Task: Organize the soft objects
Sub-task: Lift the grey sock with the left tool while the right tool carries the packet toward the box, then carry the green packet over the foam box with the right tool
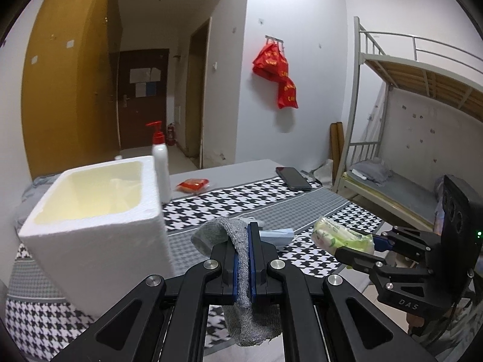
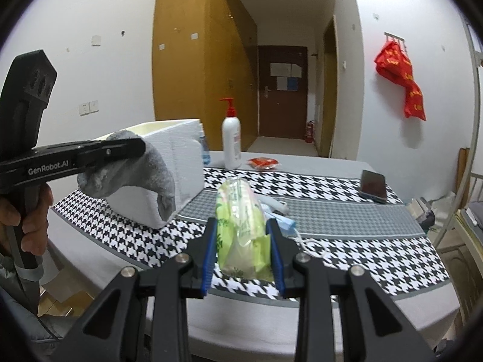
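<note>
My left gripper (image 1: 245, 235) is shut on a grey sock (image 1: 238, 274) that drapes over its fingers, held above the table just right of a white foam box (image 1: 96, 220). In the right wrist view the left gripper (image 2: 140, 147) holds the sock (image 2: 135, 169) in front of the box (image 2: 178, 163). My right gripper (image 2: 244, 235) is shut on a green tissue pack (image 2: 241, 226), held above the table's front edge. The right gripper (image 1: 369, 242) with the pack (image 1: 338, 235) also shows in the left wrist view. A blue face mask (image 2: 285, 223) lies on the cloth behind the pack.
A houndstooth cloth (image 2: 347, 235) covers the table. A white pump bottle (image 2: 231, 141) stands behind the box. A red packet (image 2: 263, 163) and a black phone (image 2: 373, 185) lie at the far side. A bunk bed (image 1: 401, 138) stands to the right.
</note>
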The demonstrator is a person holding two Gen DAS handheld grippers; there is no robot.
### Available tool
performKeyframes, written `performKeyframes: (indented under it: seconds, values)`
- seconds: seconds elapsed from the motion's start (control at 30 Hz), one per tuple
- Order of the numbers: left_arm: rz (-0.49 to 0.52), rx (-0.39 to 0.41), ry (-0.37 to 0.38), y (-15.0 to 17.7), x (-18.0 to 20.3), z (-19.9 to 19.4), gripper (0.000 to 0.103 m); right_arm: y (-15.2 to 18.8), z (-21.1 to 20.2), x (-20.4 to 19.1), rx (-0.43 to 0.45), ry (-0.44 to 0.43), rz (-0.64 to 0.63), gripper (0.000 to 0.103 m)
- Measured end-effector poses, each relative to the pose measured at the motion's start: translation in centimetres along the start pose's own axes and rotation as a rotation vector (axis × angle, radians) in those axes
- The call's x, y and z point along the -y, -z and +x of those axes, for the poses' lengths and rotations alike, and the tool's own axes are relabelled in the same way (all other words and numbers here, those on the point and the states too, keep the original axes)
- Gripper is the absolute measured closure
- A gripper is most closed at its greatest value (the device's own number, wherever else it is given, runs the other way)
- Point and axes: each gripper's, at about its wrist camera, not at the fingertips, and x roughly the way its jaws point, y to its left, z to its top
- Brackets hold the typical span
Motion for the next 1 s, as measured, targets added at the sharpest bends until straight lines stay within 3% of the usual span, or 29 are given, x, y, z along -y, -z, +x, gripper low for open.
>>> performKeyframes:
  seconds: [1.0]
  values:
    - [-0.128,0.062,-0.264,3.3,-6.9,-7.6,0.098,-2.6,3.1,-9.4,0.018,-0.226,-0.143,0.067]
